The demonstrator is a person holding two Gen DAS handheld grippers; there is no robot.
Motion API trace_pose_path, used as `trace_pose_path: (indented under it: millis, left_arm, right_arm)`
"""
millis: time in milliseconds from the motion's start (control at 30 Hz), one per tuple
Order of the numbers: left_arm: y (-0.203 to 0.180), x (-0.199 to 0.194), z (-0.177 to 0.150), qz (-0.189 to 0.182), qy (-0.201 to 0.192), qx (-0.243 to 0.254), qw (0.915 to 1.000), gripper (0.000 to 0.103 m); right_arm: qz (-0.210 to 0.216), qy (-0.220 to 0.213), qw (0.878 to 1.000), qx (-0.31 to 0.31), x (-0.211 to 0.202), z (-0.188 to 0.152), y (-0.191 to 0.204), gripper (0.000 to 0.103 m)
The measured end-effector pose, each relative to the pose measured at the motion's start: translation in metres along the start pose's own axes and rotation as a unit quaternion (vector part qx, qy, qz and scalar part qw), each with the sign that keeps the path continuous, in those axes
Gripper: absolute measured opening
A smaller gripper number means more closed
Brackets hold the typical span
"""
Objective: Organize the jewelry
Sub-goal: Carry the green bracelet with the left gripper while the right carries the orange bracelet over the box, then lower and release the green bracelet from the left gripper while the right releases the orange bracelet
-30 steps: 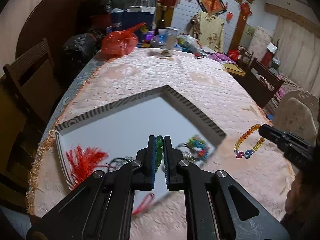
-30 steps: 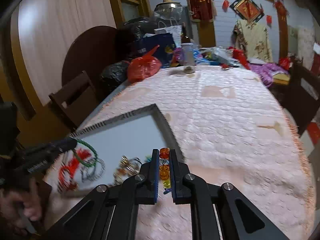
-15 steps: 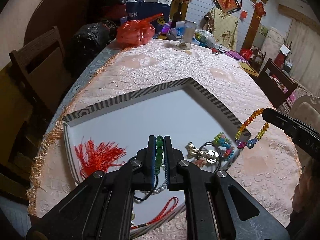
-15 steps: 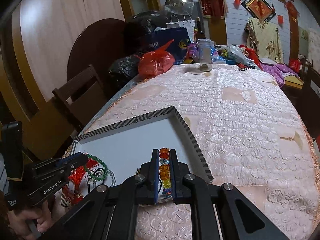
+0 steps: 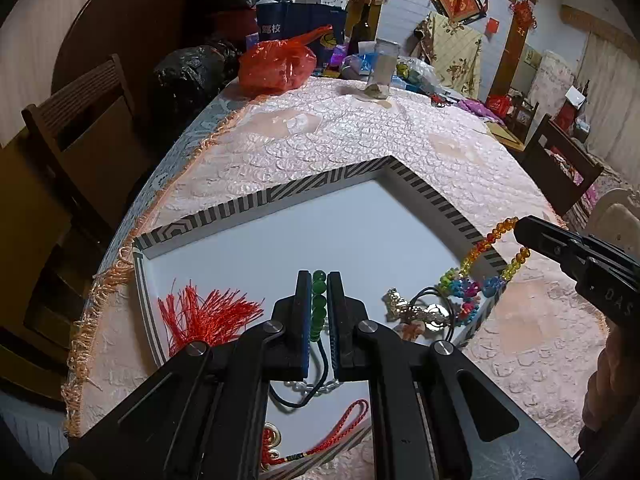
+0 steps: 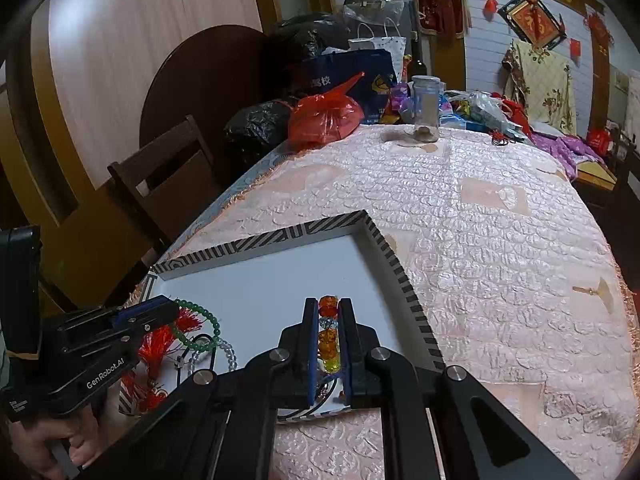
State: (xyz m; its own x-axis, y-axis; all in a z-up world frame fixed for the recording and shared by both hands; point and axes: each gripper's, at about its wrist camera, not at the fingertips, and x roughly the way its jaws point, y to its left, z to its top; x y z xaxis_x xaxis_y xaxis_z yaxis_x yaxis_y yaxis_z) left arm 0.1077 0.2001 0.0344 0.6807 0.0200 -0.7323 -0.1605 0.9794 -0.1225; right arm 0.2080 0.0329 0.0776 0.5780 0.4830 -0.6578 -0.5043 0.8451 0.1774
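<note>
A shallow white tray (image 5: 304, 194) (image 6: 276, 236) with a black-and-white striped rim lies on the pink tablecloth. My left gripper (image 5: 319, 280) (image 6: 172, 308) is shut on a green bead bracelet (image 5: 318, 304) (image 6: 200, 324), held over the tray's near part. My right gripper (image 6: 329, 308) (image 5: 520, 226) is shut on a multicoloured bead bracelet (image 6: 329, 340) (image 5: 480, 248), which hangs over the tray's right rim. In the tray lie a red tassel (image 5: 204, 314), a gold charm with a black cord (image 5: 416, 312), a colourful bead piece (image 5: 460, 288) and a red knotted cord (image 5: 332, 432).
The far table end holds a red plastic bag (image 5: 280, 64), a glass jar (image 6: 426, 110), a blue bag (image 6: 352, 76) and black bags. A wooden chair (image 5: 80, 120) stands at the left, another chair (image 5: 560, 168) at the right. A hand (image 6: 48, 448) holds the left gripper.
The right gripper carried the multicoloured bracelet leftward from the tablecloth to the tray's right rim. The left gripper with the green bracelet sank slightly over the tray.
</note>
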Motion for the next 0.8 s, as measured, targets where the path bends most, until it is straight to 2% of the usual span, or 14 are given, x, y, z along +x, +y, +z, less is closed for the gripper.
trace_pose_path:
  millis: [500,600,800]
  left_arm:
    - [0.005,0.012,-0.007,0.006,0.007,-0.011,0.9999,0.006]
    - [0.005,0.018,-0.011,0.007,0.015,-0.013,0.9998,0.006]
    - [0.005,0.028,-0.020,0.011,0.026,-0.010,0.9995,0.006]
  right_arm:
    - [0.054,0.025,0.998,0.002,0.025,-0.009,0.019,0.009]
    - [0.065,0.034,0.997,0.017,0.035,-0.014,0.015,0.009]
    - [0.049,0.049,0.997,0.026,0.050,-0.024,0.002,0.009]
